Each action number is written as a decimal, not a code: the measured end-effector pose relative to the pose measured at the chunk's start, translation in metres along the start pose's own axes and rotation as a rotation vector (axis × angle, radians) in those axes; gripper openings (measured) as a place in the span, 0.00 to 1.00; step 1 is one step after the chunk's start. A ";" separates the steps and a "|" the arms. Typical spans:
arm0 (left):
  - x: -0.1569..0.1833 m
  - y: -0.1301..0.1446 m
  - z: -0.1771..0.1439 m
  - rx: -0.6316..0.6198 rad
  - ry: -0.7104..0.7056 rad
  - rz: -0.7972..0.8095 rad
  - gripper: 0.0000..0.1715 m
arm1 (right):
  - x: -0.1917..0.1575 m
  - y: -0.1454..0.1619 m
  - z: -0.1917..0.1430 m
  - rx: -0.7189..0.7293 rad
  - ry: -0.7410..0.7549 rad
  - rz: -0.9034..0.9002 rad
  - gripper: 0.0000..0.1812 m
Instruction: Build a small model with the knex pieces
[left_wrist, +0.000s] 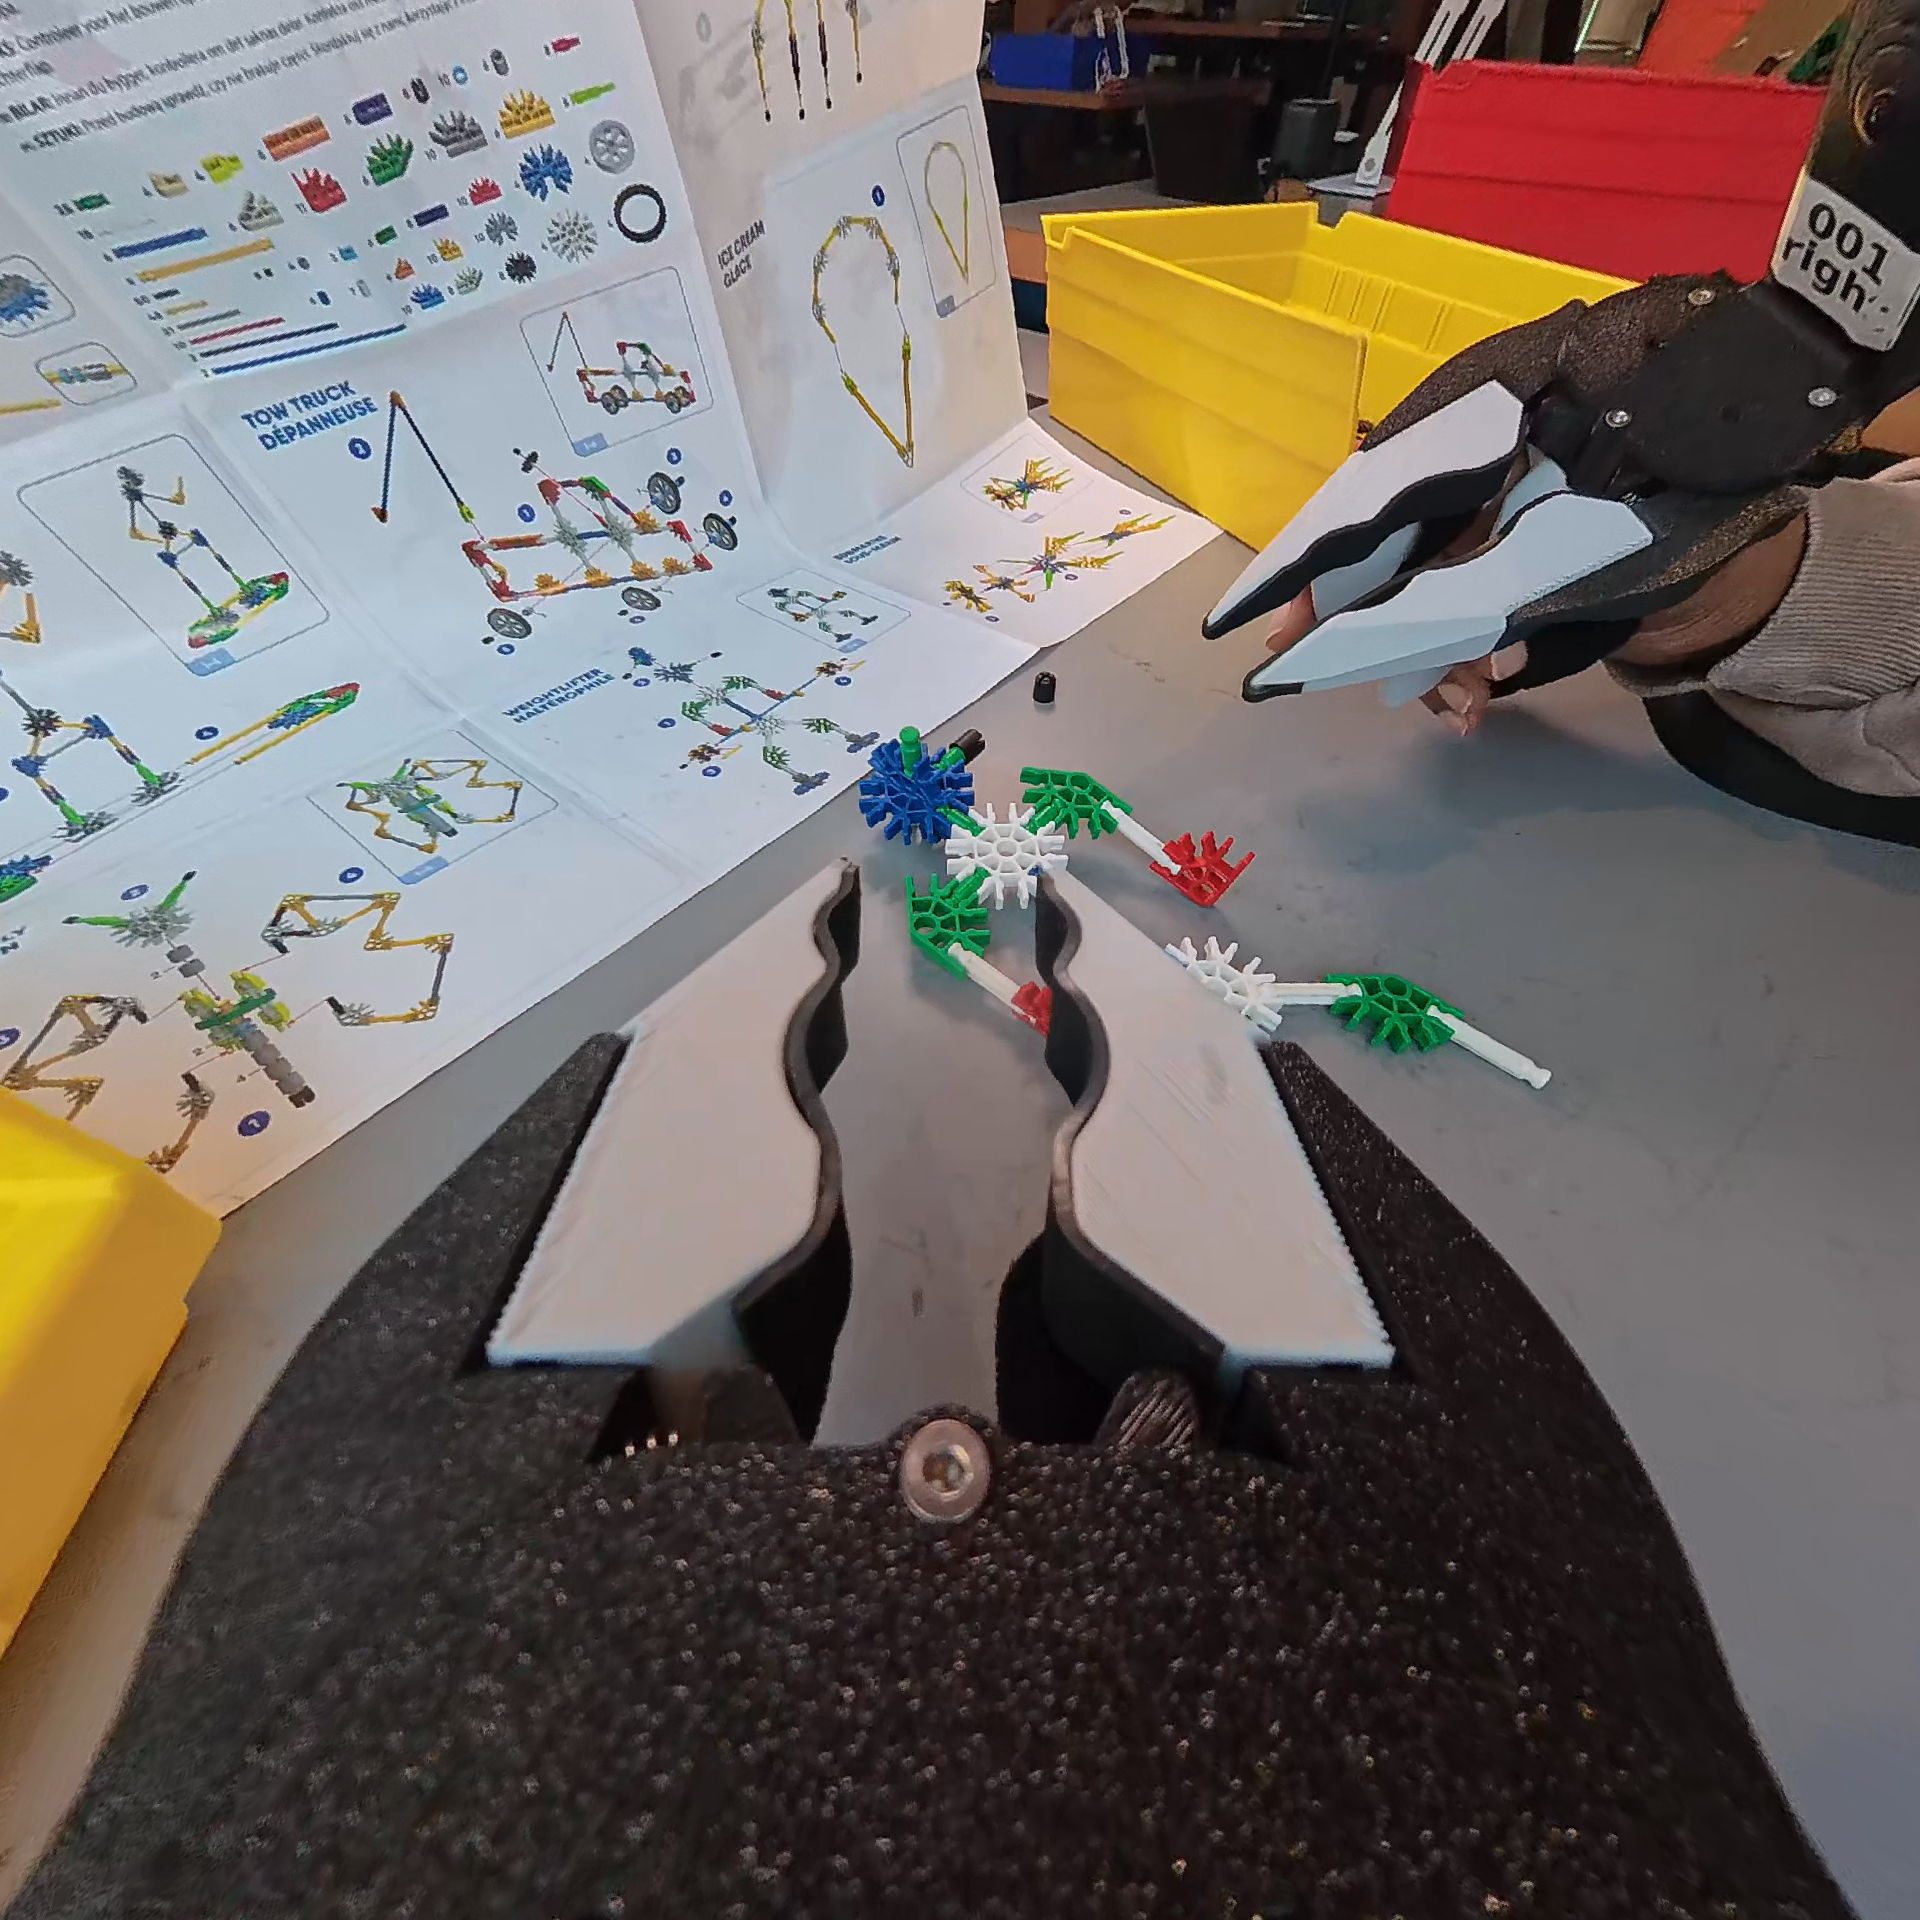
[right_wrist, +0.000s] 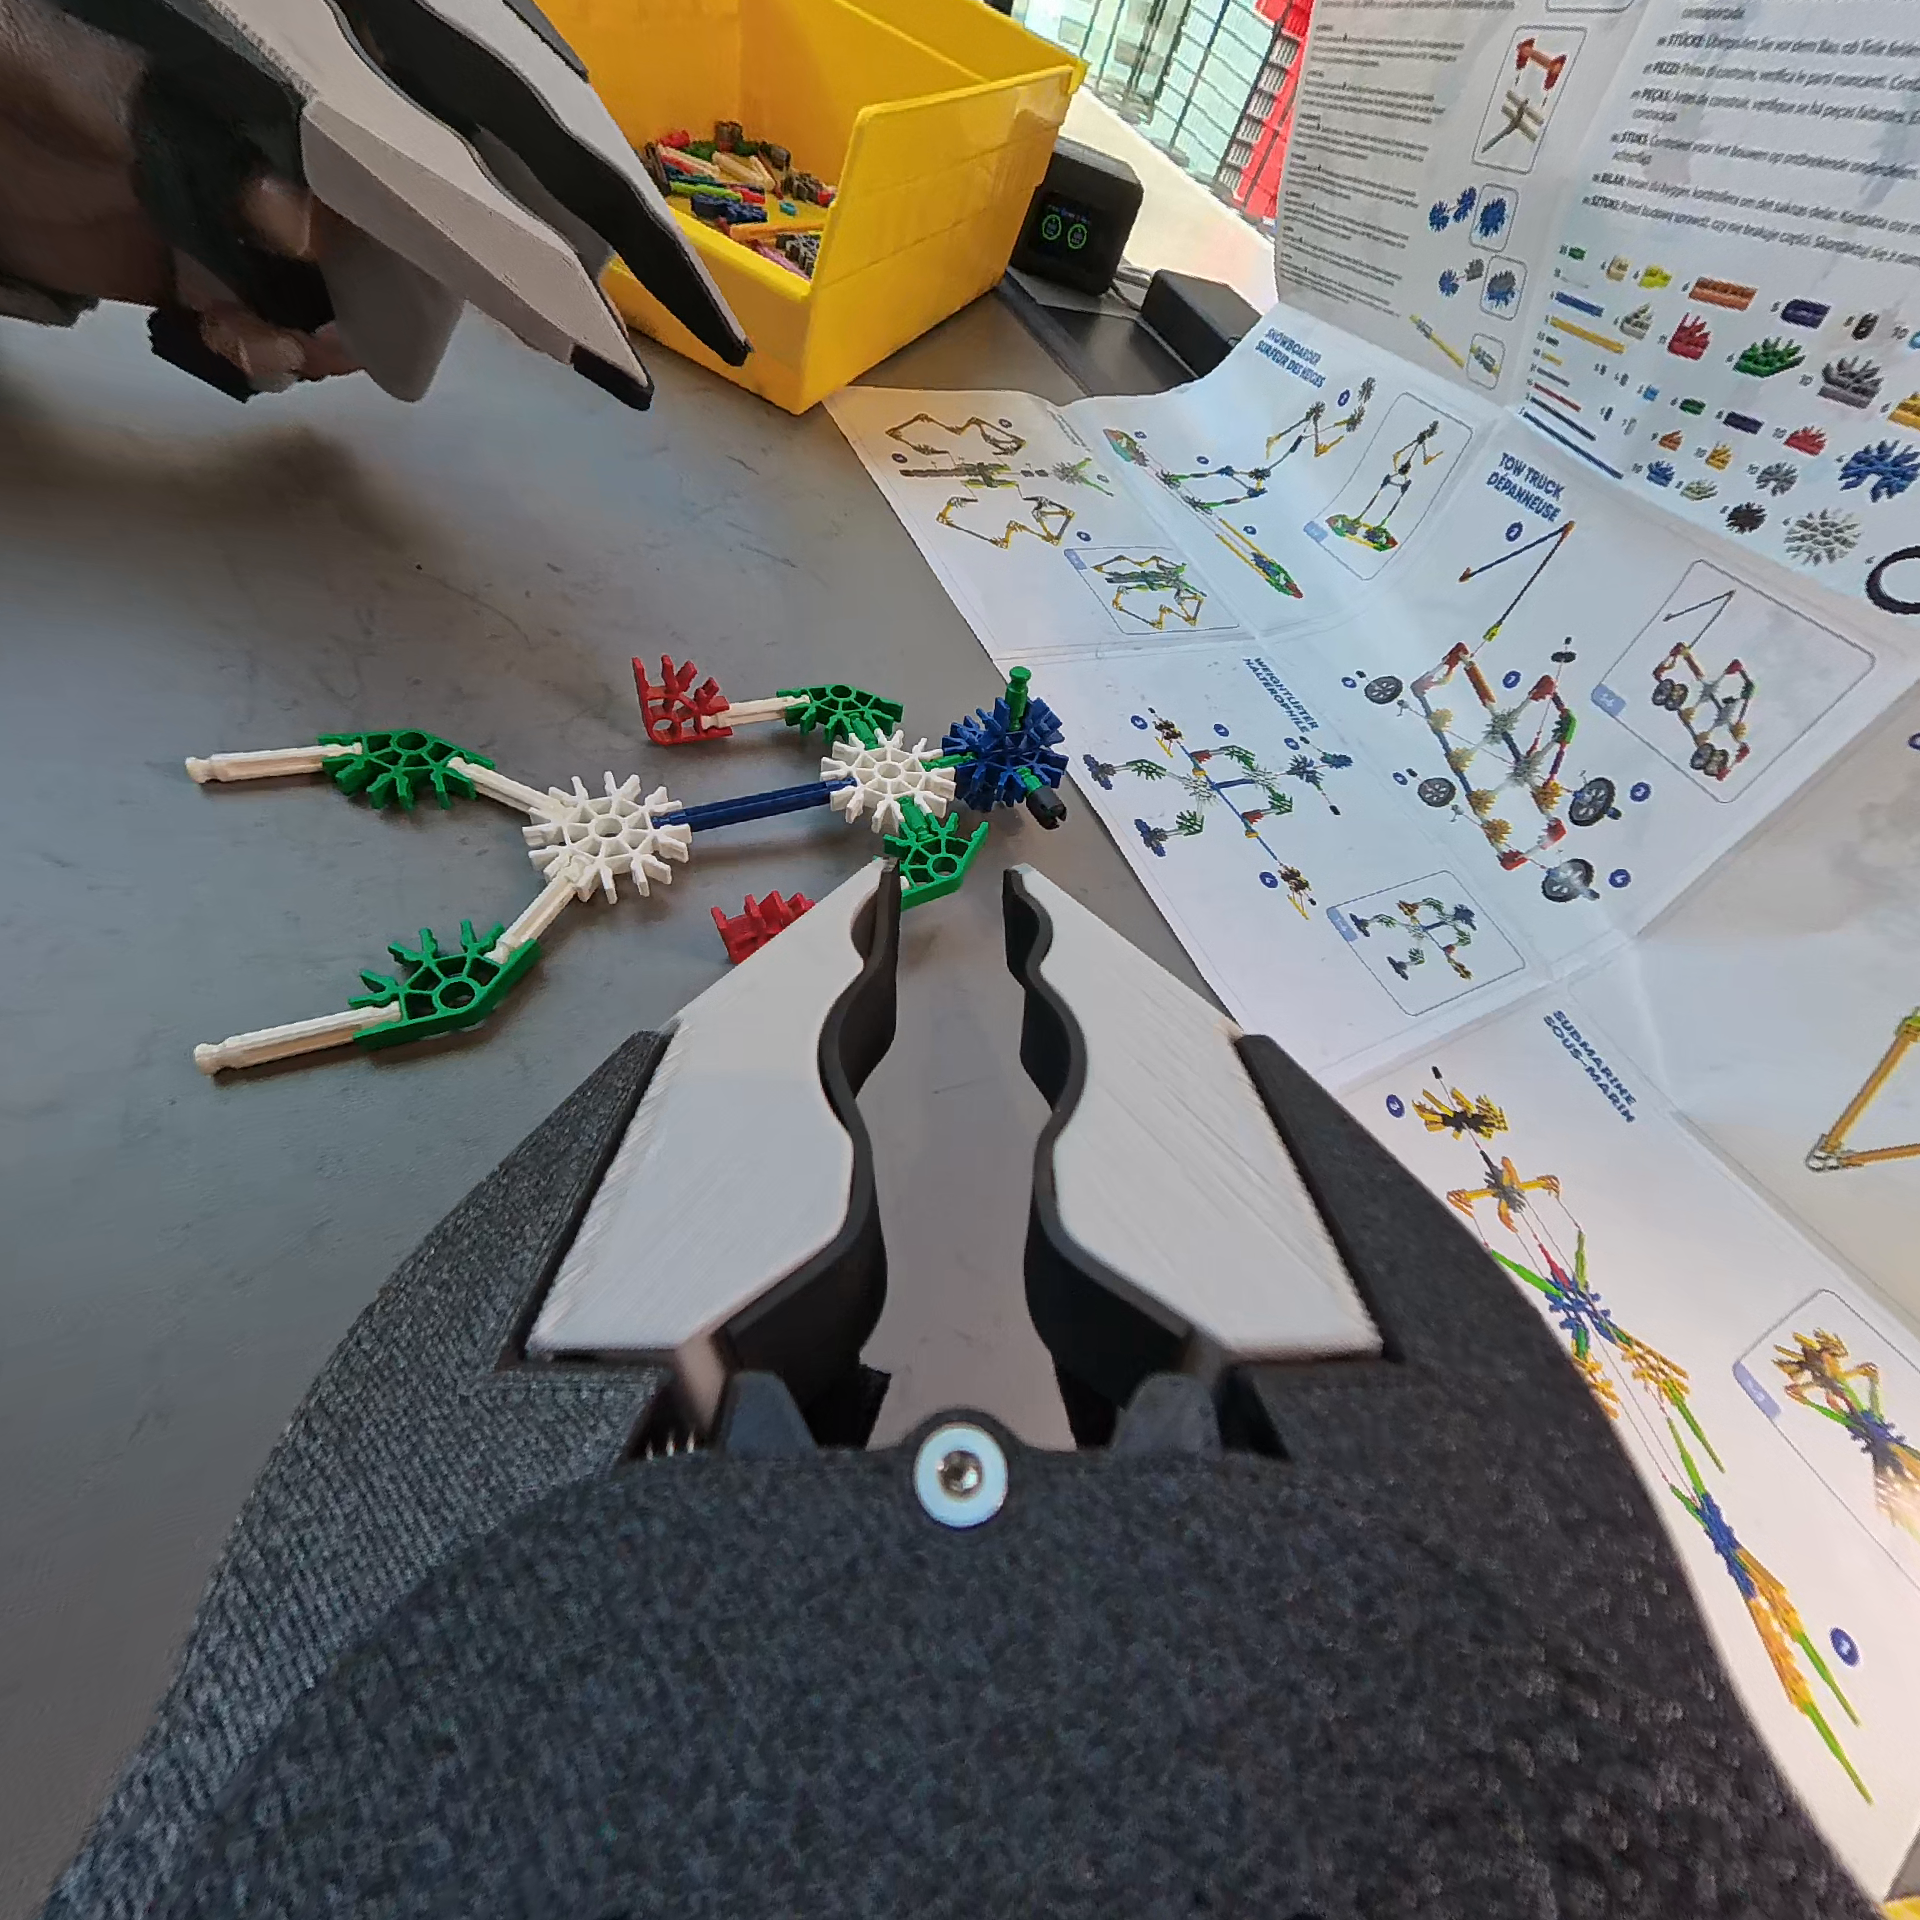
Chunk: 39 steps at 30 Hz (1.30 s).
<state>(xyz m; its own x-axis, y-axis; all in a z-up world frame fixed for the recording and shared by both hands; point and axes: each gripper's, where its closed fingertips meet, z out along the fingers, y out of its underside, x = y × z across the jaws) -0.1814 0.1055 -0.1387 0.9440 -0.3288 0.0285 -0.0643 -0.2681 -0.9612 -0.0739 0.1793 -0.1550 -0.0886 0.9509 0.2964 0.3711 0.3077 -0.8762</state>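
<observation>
The right wrist view shows a flat plastic rod-and-connector figure (right_wrist: 623, 821) lying on the grey counter (right_wrist: 312, 561): two white snowflake connectors joined by a blue rod, green fan-shaped connectors on white rods branching out, red corner connectors at two ends, and a blue snowflake connector with a short green peg at the end nearest the paper. The right gripper (right_wrist: 945, 883) hovers just beside that end, its fingers parted and empty, one tip near a green connector and a red one. The left gripper (left_wrist: 951, 883) hangs over the same figure from the other side, fingers likewise apart and holding nothing. A small black cap (left_wrist: 1043, 687) lies apart on the counter. An unfolded illustrated instruction sheet (right_wrist: 1455, 727) stands just beyond, and a yellow plastic bin of loose parts (right_wrist: 914, 260) sits farther off.
</observation>
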 end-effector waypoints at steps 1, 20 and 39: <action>0.000 -0.001 -0.001 0.004 0.000 0.000 0.18 | 0.000 0.000 0.000 -0.003 0.000 -0.002 0.10; -0.011 0.005 -0.001 -0.025 -0.060 0.066 0.13 | -0.006 0.005 0.005 -0.035 -0.013 -0.047 0.10; -0.081 -0.042 -0.064 0.216 -0.181 -0.161 0.18 | -0.004 0.006 0.003 -0.033 -0.001 -0.046 0.10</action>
<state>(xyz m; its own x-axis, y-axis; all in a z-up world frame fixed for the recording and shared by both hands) -0.2755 0.0857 -0.0837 0.9799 -0.1263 0.1541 0.1422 -0.0988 -0.9849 -0.0739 0.1775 -0.1622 -0.1074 0.9357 0.3360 0.3973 0.3502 -0.8483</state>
